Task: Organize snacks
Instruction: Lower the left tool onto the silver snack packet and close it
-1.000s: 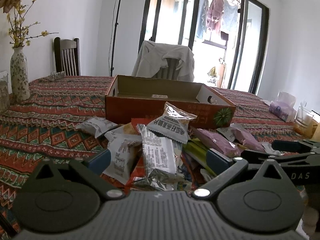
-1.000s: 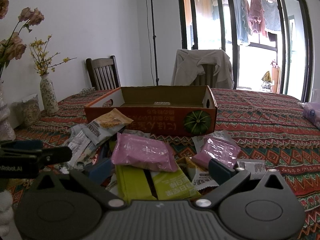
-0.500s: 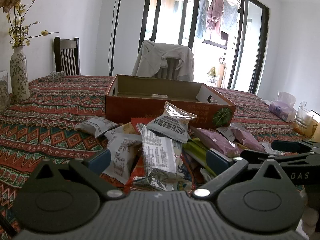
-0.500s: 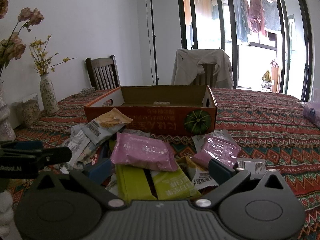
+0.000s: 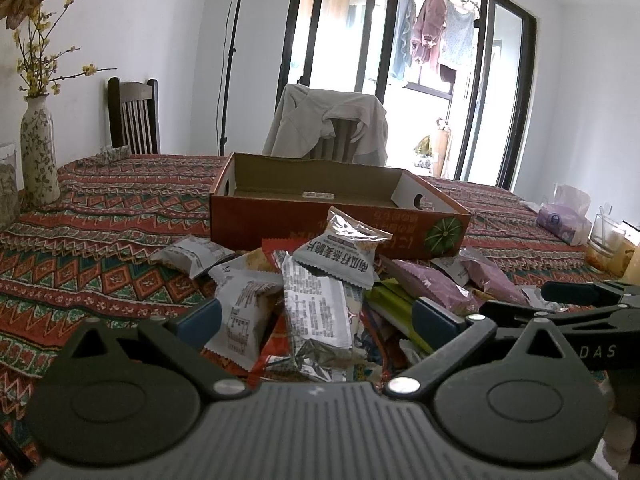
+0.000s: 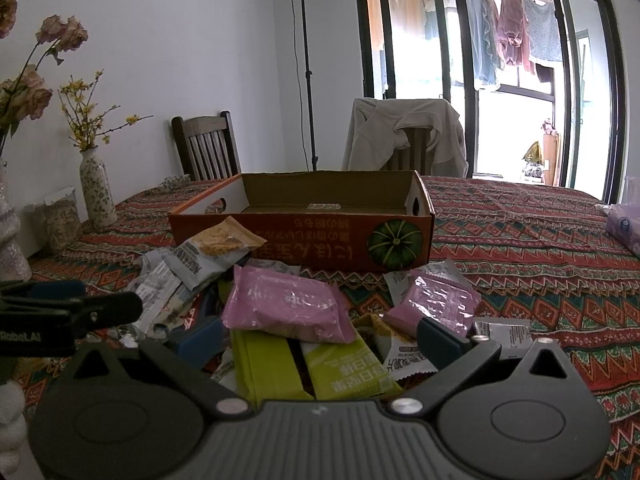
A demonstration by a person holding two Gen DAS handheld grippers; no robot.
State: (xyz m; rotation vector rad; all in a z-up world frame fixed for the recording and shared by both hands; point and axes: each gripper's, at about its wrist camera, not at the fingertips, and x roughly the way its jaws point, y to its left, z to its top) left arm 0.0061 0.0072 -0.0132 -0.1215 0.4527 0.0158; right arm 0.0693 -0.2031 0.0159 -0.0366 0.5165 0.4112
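Orange cardboard box sits at twelve o'clock on the patterned tablecloth — nearly bare inside. The snack pile lies just before it, at six o'clock. Left gripper and right gripper hover over the packets, both with fingers spread wide — holding nothing.
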